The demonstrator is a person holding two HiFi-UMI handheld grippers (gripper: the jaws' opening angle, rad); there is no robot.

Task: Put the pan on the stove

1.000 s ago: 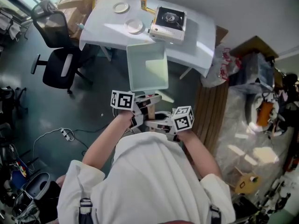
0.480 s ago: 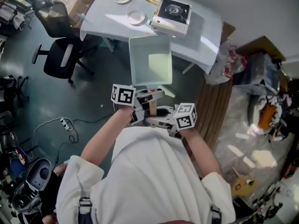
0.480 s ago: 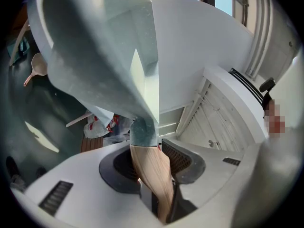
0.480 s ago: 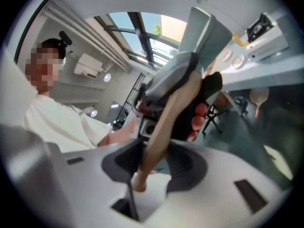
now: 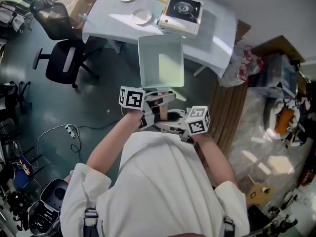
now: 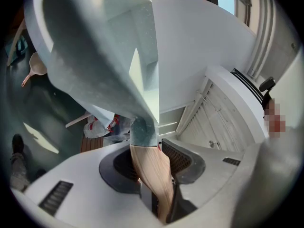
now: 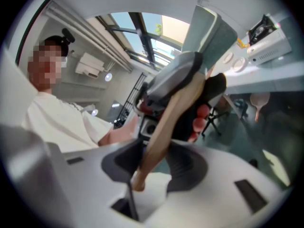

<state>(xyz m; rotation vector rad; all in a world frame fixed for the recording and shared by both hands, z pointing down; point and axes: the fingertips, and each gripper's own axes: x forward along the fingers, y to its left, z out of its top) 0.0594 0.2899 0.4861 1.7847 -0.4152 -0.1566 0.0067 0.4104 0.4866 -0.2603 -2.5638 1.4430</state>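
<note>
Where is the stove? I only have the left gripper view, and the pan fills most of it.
Observer: In the head view the stove sits on the white table, beyond the raised pan.
Operator: And the right gripper?
Observer: Its own view shows the right gripper around the wooden handle near its end, with a gap at one pad.
Operator: Anything beside the stove?
Observer: Two white plates lie to its left.

White table (image 5: pixel 217 33), blk office chair (image 5: pixel 61 67), teal floor (image 5: pixel 34 115)
</note>
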